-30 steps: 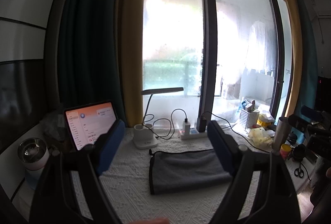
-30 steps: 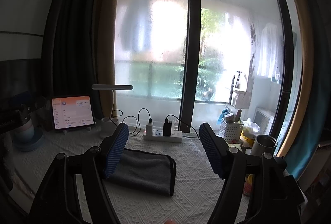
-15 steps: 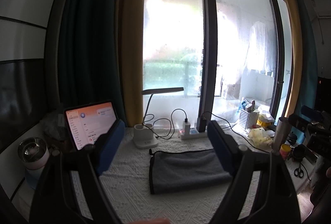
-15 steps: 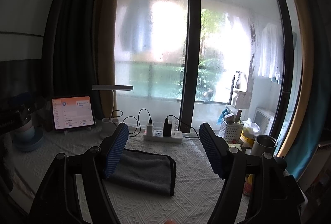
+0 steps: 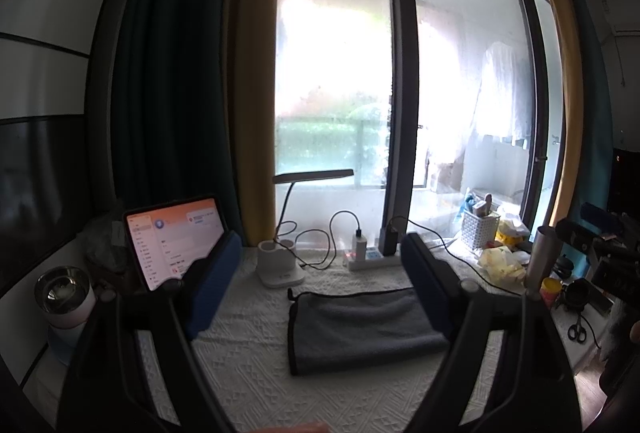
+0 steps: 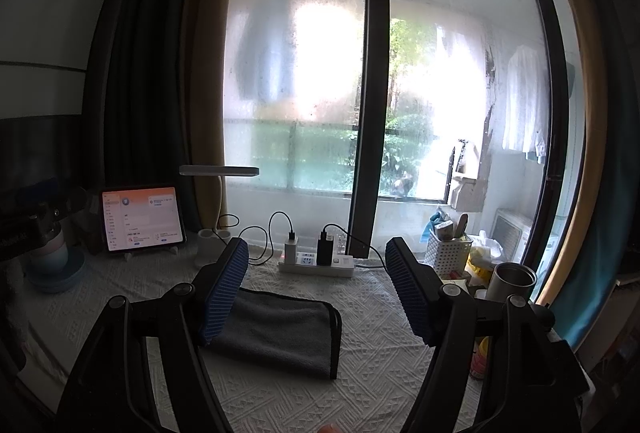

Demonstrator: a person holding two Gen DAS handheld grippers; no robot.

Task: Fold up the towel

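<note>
A dark grey towel [image 5: 360, 325] lies folded into a small rectangle on the white textured tablecloth [image 5: 248, 373]; it also shows in the right wrist view [image 6: 280, 333]. My left gripper [image 5: 320, 265] is open and empty, held above the table in front of the towel. My right gripper [image 6: 316, 269] is open and empty too, held above the towel's right part. Neither gripper touches the towel.
A lit tablet [image 5: 176, 241] stands at the back left, next to a desk lamp [image 5: 280, 265] and a power strip [image 6: 316, 265] with cables. A white basket [image 6: 448, 253] and a metal cup [image 6: 512, 281] stand on the right. A window is behind.
</note>
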